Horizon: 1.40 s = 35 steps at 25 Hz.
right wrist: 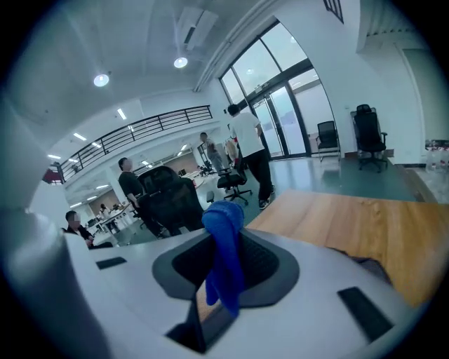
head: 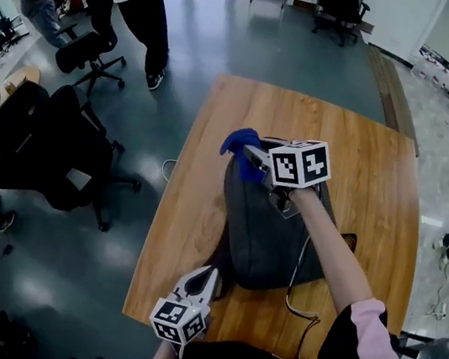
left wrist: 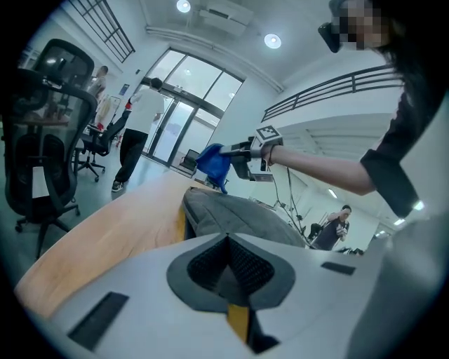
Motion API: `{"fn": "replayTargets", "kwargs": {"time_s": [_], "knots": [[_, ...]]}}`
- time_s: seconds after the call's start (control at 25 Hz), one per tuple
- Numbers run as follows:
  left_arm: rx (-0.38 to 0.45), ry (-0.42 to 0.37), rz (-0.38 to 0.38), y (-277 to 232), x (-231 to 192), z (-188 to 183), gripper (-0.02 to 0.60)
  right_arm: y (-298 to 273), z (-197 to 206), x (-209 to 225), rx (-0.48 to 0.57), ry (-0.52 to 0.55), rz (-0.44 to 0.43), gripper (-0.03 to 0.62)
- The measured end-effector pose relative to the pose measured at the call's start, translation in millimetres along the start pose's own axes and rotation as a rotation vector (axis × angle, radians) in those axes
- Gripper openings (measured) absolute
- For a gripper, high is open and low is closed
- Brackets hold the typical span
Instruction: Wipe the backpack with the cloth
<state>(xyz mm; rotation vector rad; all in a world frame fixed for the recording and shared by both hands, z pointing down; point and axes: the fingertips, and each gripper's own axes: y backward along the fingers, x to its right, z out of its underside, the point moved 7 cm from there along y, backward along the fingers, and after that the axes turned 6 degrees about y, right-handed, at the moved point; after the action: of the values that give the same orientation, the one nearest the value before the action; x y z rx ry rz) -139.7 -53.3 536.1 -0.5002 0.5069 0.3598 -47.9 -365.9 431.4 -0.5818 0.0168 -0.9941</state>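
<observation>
My right gripper (head: 250, 156), jaws clamped on the blue cloth (head: 238, 141), is at the backpack's (head: 270, 237) far end; left gripper (head: 207, 275), jaws closed, is at its near edge; most wiping seems left

A royal-blue cloth (head: 241, 145) against a charcoal-grey backpack (head: 271, 233) on a honey-brown, wood-grained tabletop (head: 203, 205). The left tool (head: 204, 280) and right tool (head: 253, 154) are pale grey, each carrying a white cube of black square markers.
</observation>
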Motion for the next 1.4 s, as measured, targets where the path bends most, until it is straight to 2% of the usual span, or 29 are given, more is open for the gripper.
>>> {"fn": "replayTargets", "kwargs": {"time_s": [0.2,0.44,0.76,1.04,1.4], "knots": [[0.004,0.022,-0.016,5.7,-20.1,-0.4,-0.002,-63.6,14.2,-27.4,-0.076,-0.046,-0.083,0.086],[0.018,0.037,-0.043,10.0,-39.8,-6.2,-0.002,-91.1,38.1,2.9,-0.201,-0.032,0.004,0.086],[0.006,0.048,-0.067,8.5,-57.4,-8.7,-0.002,-65.9,41.1,78.0,-0.232,-0.07,0.135,0.086],[-0.005,0.033,-0.055,-2.4,-54.0,-11.6,-0.002,-17.4,46.8,152.0,-0.274,-0.084,0.303,0.086],[-0.029,0.019,-0.046,-7.8,-44.2,-10.0,-0.002,55.7,67.6,204.9,-0.185,-0.245,0.407,0.086]]}}
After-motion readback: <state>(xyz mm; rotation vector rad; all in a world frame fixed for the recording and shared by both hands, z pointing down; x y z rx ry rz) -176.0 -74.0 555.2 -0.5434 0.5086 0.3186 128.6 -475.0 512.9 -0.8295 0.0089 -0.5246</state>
